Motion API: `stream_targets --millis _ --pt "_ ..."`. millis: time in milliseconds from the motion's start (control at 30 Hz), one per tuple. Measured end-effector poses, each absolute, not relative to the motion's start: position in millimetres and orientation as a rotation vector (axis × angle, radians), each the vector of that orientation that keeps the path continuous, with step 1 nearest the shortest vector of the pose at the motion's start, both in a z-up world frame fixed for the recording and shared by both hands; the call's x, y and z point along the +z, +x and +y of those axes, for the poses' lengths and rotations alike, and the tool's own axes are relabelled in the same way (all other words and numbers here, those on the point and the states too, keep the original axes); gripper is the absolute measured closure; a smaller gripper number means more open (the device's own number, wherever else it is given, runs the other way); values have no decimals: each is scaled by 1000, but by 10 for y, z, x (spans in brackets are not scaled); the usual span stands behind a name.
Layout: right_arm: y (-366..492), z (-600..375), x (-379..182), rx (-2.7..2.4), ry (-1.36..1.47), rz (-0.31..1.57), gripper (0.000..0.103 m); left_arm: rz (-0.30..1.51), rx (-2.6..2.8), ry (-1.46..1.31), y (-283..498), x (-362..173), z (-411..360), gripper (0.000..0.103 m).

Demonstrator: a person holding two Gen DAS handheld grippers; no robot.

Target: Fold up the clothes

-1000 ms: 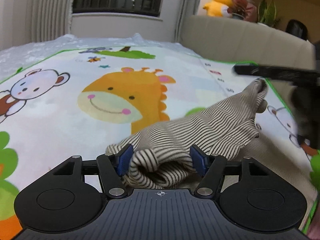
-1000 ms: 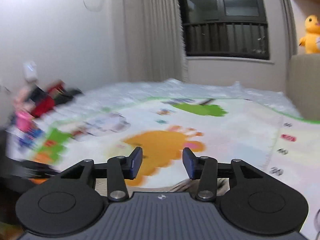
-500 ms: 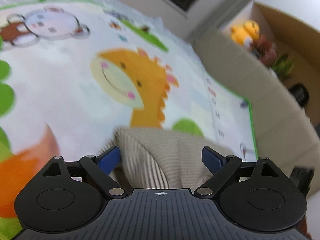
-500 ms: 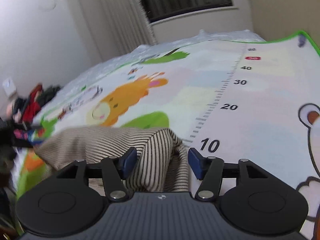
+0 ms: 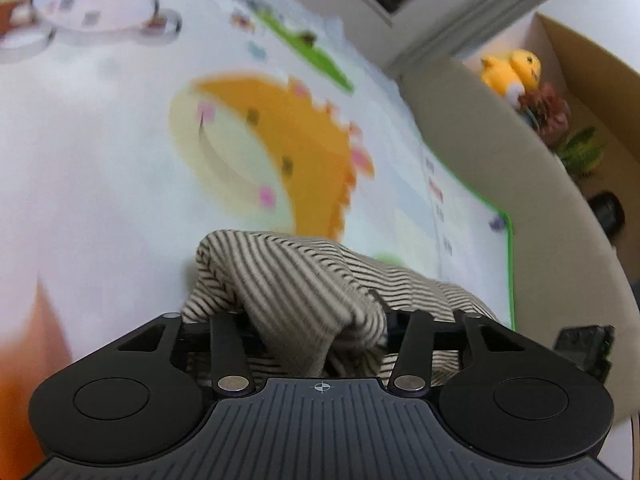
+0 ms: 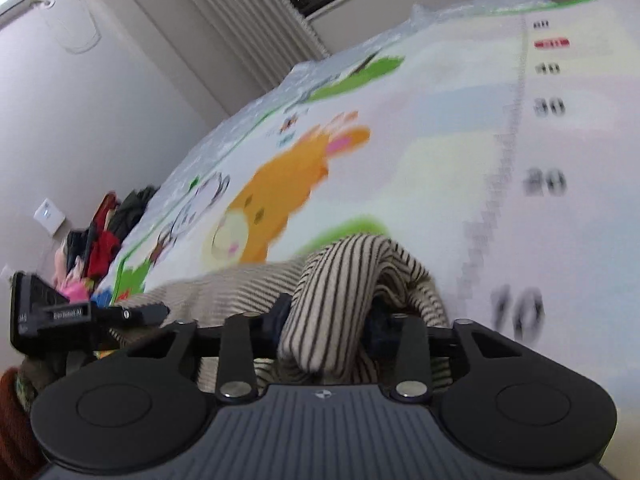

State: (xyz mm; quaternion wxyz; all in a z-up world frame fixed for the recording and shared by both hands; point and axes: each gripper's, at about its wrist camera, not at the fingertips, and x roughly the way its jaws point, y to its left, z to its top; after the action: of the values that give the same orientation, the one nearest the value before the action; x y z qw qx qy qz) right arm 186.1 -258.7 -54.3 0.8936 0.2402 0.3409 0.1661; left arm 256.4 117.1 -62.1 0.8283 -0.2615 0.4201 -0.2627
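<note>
A beige and dark striped garment lies bunched on the cartoon play mat. In the left wrist view a fold of it fills the gap of my left gripper, whose jaws press on the cloth and whose tips are hidden by it. In the right wrist view the same garment rises in a ridge between the jaws of my right gripper, which is closed on it. The left gripper's body shows at the left edge of that view.
A beige sofa side borders the mat on the right, with a yellow plush toy and plants on top. A pile of coloured clothes lies beside the mat's far left edge by the wall. Curtains hang beyond.
Both grippers have closed on folds of the striped garment, which lay between open jaws half a second ago. Both views have tilted and the cloth is bunched higher.
</note>
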Motion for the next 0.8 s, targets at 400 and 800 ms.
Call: stream_targets --millis 400,800 --pt "1511 -2648 -319 385 475 636 74 798 -639 -478 2009 -449 1193 58" --pt "1268 -2689 -484 362 518 672 62 839 -629 -461 1728 -591 1231 53"
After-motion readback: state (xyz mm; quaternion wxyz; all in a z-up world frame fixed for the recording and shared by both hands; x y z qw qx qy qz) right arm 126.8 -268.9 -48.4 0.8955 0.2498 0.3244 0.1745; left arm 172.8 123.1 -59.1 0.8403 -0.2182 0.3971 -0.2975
